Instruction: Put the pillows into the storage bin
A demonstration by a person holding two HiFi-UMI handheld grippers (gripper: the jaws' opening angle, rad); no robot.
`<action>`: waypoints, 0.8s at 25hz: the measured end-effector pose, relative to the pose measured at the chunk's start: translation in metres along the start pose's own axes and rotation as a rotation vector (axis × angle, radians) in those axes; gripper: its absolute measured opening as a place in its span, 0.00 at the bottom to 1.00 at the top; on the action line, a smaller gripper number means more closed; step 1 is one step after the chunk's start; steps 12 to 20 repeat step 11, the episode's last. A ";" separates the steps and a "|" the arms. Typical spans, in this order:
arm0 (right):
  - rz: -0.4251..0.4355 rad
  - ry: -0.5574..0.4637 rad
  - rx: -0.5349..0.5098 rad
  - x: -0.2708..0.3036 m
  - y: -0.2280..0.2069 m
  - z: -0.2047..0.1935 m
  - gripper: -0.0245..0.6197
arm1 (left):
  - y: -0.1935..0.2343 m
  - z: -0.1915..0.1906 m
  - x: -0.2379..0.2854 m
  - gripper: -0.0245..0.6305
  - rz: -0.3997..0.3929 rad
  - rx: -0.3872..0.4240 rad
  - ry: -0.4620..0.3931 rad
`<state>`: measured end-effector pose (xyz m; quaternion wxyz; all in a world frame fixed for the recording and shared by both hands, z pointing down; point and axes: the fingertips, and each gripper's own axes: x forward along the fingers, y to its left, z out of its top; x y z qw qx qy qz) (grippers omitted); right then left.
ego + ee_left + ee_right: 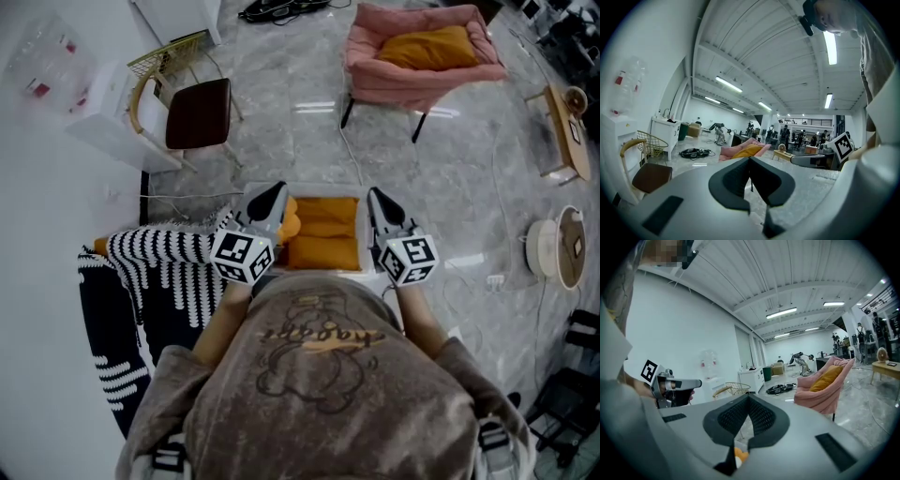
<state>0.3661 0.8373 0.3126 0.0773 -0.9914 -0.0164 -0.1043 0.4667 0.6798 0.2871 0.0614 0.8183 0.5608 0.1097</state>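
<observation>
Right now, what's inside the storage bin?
Orange pillows fill the storage bin, at least two. The person's torso hides its near edge; the left gripper and right gripper cover parts of its sides.

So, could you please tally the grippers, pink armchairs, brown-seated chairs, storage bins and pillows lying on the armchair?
Grippers: 2, the left gripper and the right gripper, both shut and empty
Pink armchair: 1
Brown-seated chair: 1
Storage bin: 1
Orange pillow on the armchair: 1
Total: 6
</observation>
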 end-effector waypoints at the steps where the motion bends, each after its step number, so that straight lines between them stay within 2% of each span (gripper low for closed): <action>1: -0.002 0.001 0.001 -0.001 0.000 0.000 0.04 | 0.000 0.000 -0.001 0.04 -0.001 -0.001 0.000; 20: 0.005 0.010 -0.017 -0.002 0.005 0.002 0.04 | 0.003 -0.002 -0.006 0.04 -0.006 -0.020 0.018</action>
